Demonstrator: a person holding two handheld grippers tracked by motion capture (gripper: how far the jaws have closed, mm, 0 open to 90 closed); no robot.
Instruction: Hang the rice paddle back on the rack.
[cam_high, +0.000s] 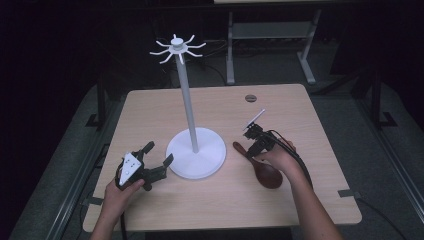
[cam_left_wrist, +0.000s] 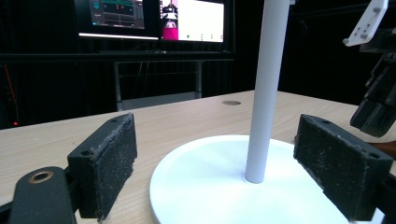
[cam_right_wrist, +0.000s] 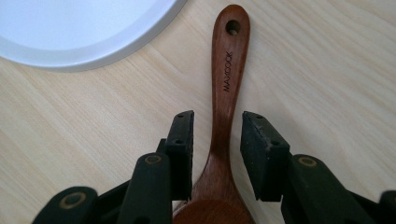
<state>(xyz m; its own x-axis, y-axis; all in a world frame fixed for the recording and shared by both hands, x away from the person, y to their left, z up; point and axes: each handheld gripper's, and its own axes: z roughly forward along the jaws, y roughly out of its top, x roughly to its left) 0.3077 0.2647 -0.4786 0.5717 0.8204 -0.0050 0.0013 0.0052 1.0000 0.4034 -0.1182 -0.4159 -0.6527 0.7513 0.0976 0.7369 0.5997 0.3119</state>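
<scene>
On the bench, high view: a white hook stand (cam_high: 195, 150) is seen at mid-bench, a wooden spoon (cam_high: 262, 167) lying toward the right edge, its handle tip near the stand's base. The right gripper (cam_high: 256, 146) is lowered over the handle; the left gripper (cam_high: 159, 158) is held just beside the base, jaws wide.

Left gripper view: the stand's pole (cam_left_wrist: 266, 88) is framed between the spread jaws, nothing held.

Right gripper view: the handle (cam_right_wrist: 224, 88) is straddled by narrowly parted jaws, not yet clamped. A grasp is judged in hand; it is best closed squarely across the neck, centred, so that the hanging hole (cam_right_wrist: 232, 27) is left free.
</scene>
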